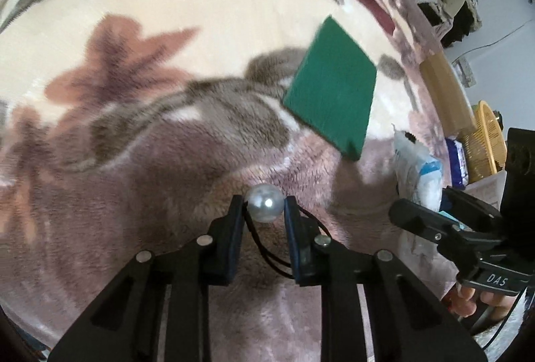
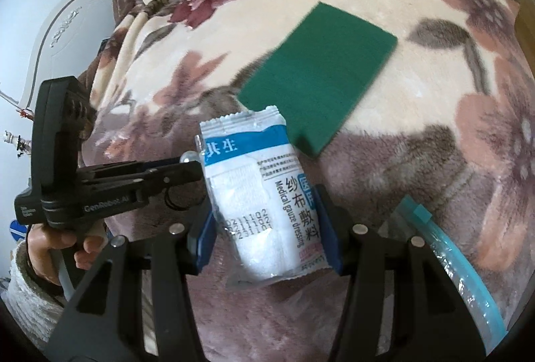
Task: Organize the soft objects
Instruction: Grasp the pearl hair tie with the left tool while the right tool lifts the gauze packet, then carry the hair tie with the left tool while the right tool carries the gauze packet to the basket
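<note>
the left gripper (image 1: 264,203) is clamping a pearl bead (image 1: 265,202) between its fingertips, and the black elastic loop (image 1: 267,253) of this hair tie is hanging down between the fingers, above the floral blanket (image 1: 167,27). the right gripper (image 2: 267,215) is squeezing a packet of medical gauze dressing (image 2: 264,195), the white and blue wrapper standing up between its blue pads (image 2: 329,228). a green scouring pad (image 2: 319,71) is lying flat on the blanket just beyond the packet, toward the blanket's far right part in the right wrist view. a clear bag with a blue zip strip (image 2: 461,265) is lying on the blanket beside the right gripper, at its right. near the blanket's right edge in the left wrist view, a yellow basket (image 1: 485,138) is sitting off the bed.
</note>
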### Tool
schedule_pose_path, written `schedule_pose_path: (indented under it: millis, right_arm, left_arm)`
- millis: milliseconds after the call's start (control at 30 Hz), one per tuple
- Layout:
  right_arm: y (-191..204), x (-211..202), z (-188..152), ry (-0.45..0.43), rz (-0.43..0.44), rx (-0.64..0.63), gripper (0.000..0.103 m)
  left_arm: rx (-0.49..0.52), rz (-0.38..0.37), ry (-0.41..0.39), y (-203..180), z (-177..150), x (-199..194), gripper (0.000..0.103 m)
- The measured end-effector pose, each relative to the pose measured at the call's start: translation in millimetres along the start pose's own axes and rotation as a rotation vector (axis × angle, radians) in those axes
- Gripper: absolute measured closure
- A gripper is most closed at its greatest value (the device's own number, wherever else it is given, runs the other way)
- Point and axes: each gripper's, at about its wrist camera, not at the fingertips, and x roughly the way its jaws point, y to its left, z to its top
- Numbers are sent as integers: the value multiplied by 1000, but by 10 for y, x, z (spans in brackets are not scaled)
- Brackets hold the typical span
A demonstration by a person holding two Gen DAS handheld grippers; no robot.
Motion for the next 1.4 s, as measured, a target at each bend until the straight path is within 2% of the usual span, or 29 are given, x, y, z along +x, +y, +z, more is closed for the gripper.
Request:
schedule_pose_path:
  millis: [167, 500, 900, 1400]
  right_arm:
    - [133, -118, 29, -32, -18, -18, 49]
    - [214, -438, -4, -72, -95, -22, 49]
    - [80, -821, -3, -123, -163, 11, 49]
    - [-197, -1307, 5, -180, -222, 78, 49]
  left_arm:
    - [12, 28, -47, 11, -19, -253, 80]
    - [63, 67, -100, -239, -38, -553, 80]
    - [134, 46, -143, -691, 10, -787, 80]
    - [193, 14, -145, -1286, 177, -783, 80]
